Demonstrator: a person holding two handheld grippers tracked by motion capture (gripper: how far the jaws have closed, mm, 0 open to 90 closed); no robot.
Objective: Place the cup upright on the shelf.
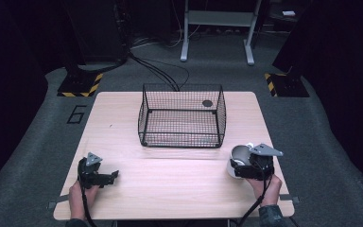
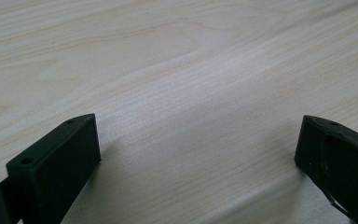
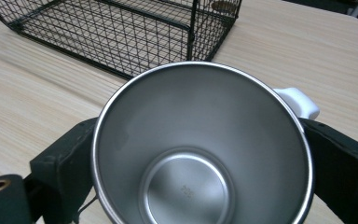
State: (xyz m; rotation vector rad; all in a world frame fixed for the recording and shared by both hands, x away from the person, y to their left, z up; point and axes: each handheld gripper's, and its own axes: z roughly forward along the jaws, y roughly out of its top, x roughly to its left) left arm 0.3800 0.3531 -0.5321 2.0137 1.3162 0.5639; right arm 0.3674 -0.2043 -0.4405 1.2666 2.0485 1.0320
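A white mug (image 1: 238,160) with a steel inside sits at the right of the wooden table (image 1: 170,184), in front of the basket's right corner. My right gripper (image 1: 251,163) is shut on it. In the right gripper view the mug (image 3: 200,149) stands between both jaws, its white handle (image 3: 299,102) pointing up and right, its inside empty. My left gripper (image 1: 108,178) rests at the table's near left, pointing right. Its jaws stand wide apart over bare wood in the left gripper view, so the left gripper (image 2: 198,154) is open and holds nothing.
A black wire basket (image 1: 182,116) stands at the middle back of the table, with a small dark round thing (image 1: 207,103) at its far right corner. The basket (image 3: 121,32) is just beyond the mug. Grey carpet, cables and metal stand legs (image 1: 217,28) lie behind the table.
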